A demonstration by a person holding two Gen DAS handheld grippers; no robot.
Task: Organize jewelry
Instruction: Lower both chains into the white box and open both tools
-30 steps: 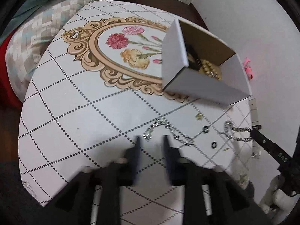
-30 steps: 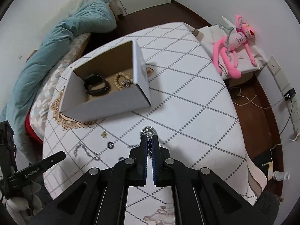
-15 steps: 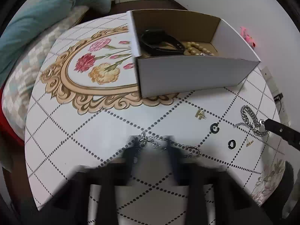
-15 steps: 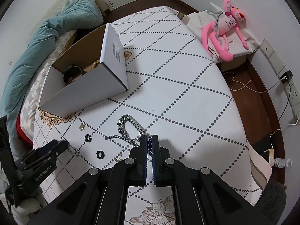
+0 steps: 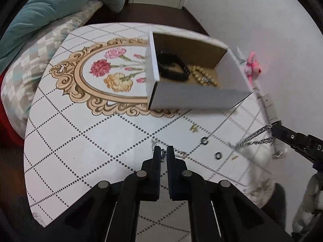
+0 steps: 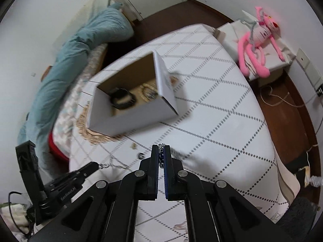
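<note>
From my left wrist camera, my left hand-held gripper (image 5: 163,151) is clamped on a thin silver chain (image 5: 177,152), whose free end trails to the right on the desk (image 5: 80,141). Past it sits an open white box (image 5: 193,98) holding a black band (image 5: 171,66) and a string of gold beads (image 5: 203,76). On the desk between box and fingers lie two small black rings (image 5: 204,140), one nearer me (image 5: 218,154), and a tiny gold piece (image 5: 194,128). At the right edge my right hand-held gripper (image 5: 271,130) comes in, pinching a thicker silver chain (image 5: 254,139) that hangs blurred above the desk edge.

From my right wrist camera, my right hand-held gripper (image 6: 161,148) is closed tight on the thicker silver chain (image 6: 160,155), links showing between the pads. The box (image 6: 133,119) lies beyond, slightly to the left, blurred, with the black band (image 6: 122,99) inside. At lower left, my left hand-held gripper (image 6: 97,165) holds the thin chain (image 6: 115,165) just over the desk (image 6: 222,111). A pink plush toy (image 6: 256,46) lies on a low stand off to the right, a teal blanket (image 6: 66,60) on the bed to the left.
</note>
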